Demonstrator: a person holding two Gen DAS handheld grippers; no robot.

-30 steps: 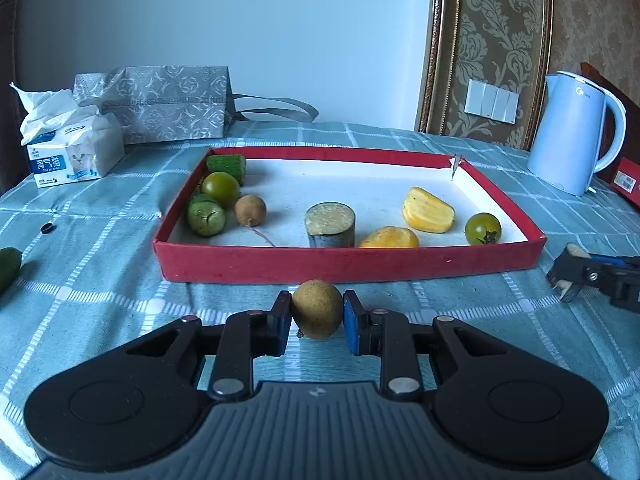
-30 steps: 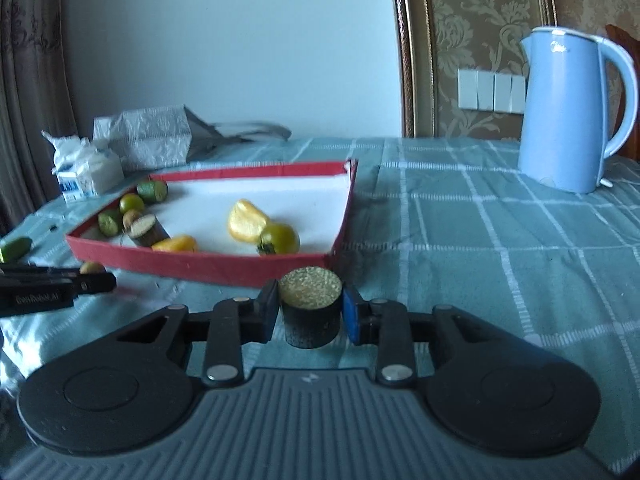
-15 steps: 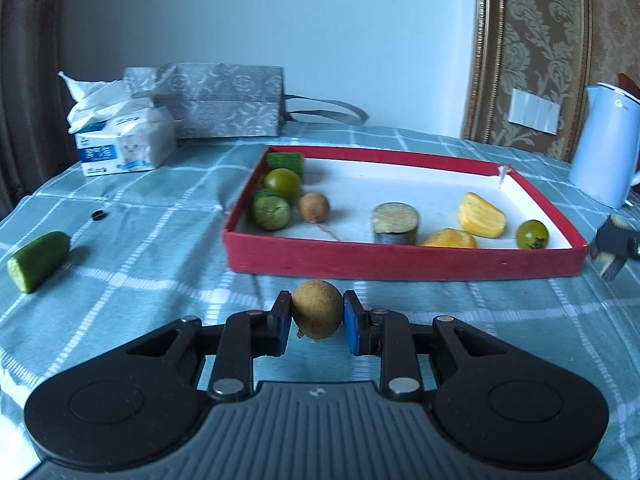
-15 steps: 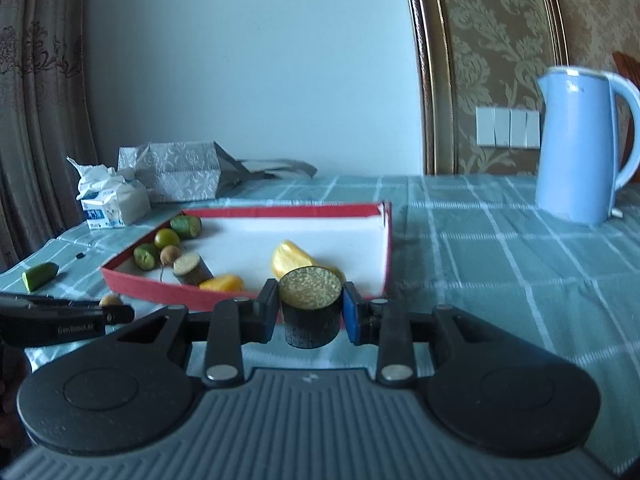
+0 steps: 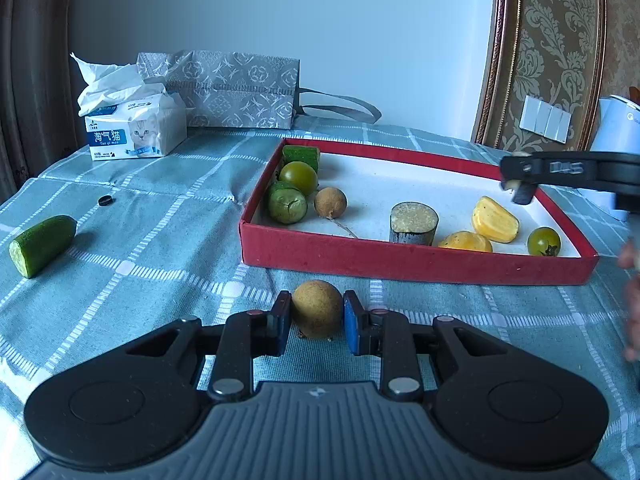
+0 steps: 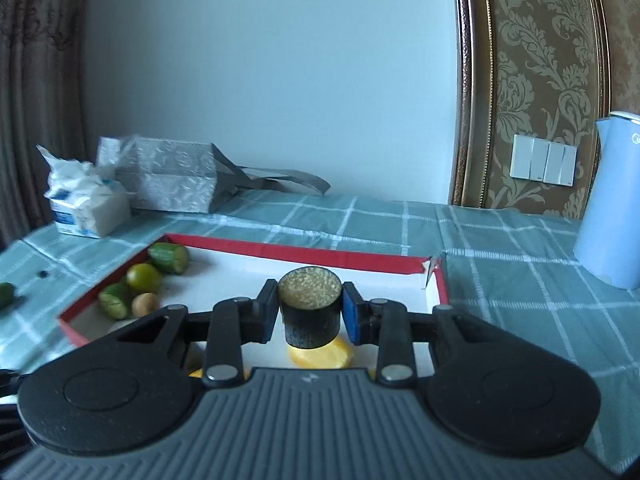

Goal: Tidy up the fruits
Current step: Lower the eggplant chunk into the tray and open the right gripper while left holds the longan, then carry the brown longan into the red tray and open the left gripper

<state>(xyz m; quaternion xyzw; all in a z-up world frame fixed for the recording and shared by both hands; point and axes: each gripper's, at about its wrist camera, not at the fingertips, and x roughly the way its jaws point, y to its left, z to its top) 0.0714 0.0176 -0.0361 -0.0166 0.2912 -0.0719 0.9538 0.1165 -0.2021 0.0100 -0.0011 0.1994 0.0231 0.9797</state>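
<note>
A checked green cloth covers the desk (image 5: 132, 216). The right claw (image 6: 310, 310) grips a dark fruit chunk (image 6: 310, 306) above the red tray (image 5: 416, 260); lower it onto bare white floor, clear of the yellow pieces. The left claw (image 5: 316, 316), near the tray, pinches a brown round fruit (image 5: 317, 308).

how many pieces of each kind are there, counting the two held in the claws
Brown round fruits: 2, one in the tray, one in the left claw
Dark cut cylinders: 2, one in the right claw
Green tomatoes: 2
Cucumber pieces: 3
Yellow pieces: 2
Total: 11
</note>
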